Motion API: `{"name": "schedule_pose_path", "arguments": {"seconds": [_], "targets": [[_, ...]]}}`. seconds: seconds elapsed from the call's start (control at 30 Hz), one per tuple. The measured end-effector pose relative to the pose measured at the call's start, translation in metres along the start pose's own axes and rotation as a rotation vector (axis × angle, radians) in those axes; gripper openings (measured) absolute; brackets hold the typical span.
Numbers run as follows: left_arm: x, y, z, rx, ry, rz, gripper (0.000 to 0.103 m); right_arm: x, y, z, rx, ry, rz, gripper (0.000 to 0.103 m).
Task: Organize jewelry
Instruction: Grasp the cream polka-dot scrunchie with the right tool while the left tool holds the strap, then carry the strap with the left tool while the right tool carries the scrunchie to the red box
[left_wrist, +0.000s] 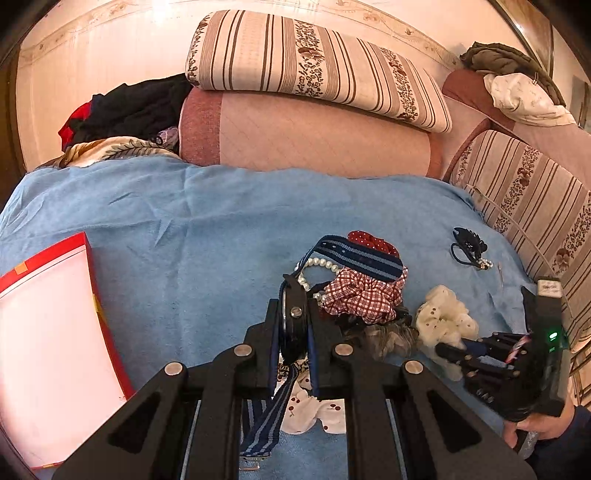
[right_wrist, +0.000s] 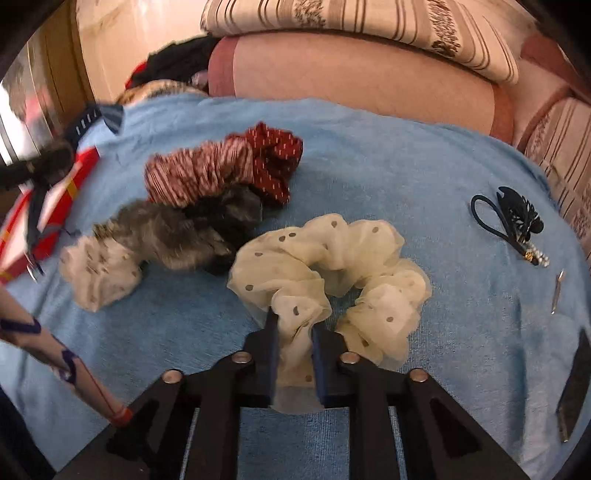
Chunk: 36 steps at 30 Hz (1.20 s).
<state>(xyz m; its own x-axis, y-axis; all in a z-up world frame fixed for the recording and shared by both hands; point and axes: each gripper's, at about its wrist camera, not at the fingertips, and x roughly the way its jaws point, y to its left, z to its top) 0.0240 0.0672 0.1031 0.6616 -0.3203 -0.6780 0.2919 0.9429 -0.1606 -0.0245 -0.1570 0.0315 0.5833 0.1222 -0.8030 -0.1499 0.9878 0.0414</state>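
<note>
My left gripper (left_wrist: 294, 295) is shut on a black watch (left_wrist: 293, 325), held on edge above the blue towel (left_wrist: 184, 229). Its blue striped strap (left_wrist: 362, 256) arches up over the pile and its other end hangs down between the fingers. My right gripper (right_wrist: 293, 328) is shut on the near fold of a cream dotted scrunchie (right_wrist: 280, 266) that lies on the towel. In the left wrist view the same scrunchie (left_wrist: 443, 317) shows at the right, with the right gripper (left_wrist: 452, 354) on it and a hand below.
A pile lies mid-towel: red checked scrunchie (right_wrist: 199, 173), dark red dotted one (right_wrist: 275, 155), grey furry one (right_wrist: 166, 232), white one (right_wrist: 99, 273), pearl bracelet (left_wrist: 317, 266). A red-rimmed box (left_wrist: 48, 332) sits left. A black hair claw with elastic (right_wrist: 517, 218) and a hairpin (right_wrist: 557, 291) lie right. Cushions line the back.
</note>
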Motion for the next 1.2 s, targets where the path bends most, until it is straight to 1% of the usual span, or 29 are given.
{"name": "schedule_pose_path", "arguments": {"seconds": [0.2,0.3,0.63,0.7,0.77,0.9,1.03,1.2], "targets": [[-0.001,-0.005,-0.002,0.007,-0.003,0.003,0.012,-0.031,-0.012,0.004,0.087,-0.101,0.065,0.011],[-0.004,-0.005,-0.002,0.006,-0.010,0.007,0.012,-0.045,-0.011,0.006,0.098,-0.161,0.087,0.011],[-0.015,0.004,0.000,-0.011,-0.027,0.025,0.012,-0.064,-0.002,0.005,0.100,-0.238,0.122,0.011],[-0.018,0.007,0.001,-0.014,-0.029,0.029,0.012,-0.065,-0.001,0.006,0.099,-0.253,0.117,0.011],[-0.022,0.010,0.001,-0.019,-0.034,0.038,0.012,-0.066,0.002,0.007,0.110,-0.253,0.127,0.011],[-0.029,0.017,0.001,-0.022,-0.048,0.067,0.012,-0.075,0.017,0.009,0.123,-0.272,0.146,0.011],[-0.035,0.027,0.000,-0.027,-0.059,0.108,0.012,-0.081,0.041,0.014,0.092,-0.284,0.158,0.011],[-0.044,0.042,-0.001,-0.034,-0.077,0.168,0.012,-0.082,0.077,0.029,0.083,-0.271,0.227,0.011]]}}
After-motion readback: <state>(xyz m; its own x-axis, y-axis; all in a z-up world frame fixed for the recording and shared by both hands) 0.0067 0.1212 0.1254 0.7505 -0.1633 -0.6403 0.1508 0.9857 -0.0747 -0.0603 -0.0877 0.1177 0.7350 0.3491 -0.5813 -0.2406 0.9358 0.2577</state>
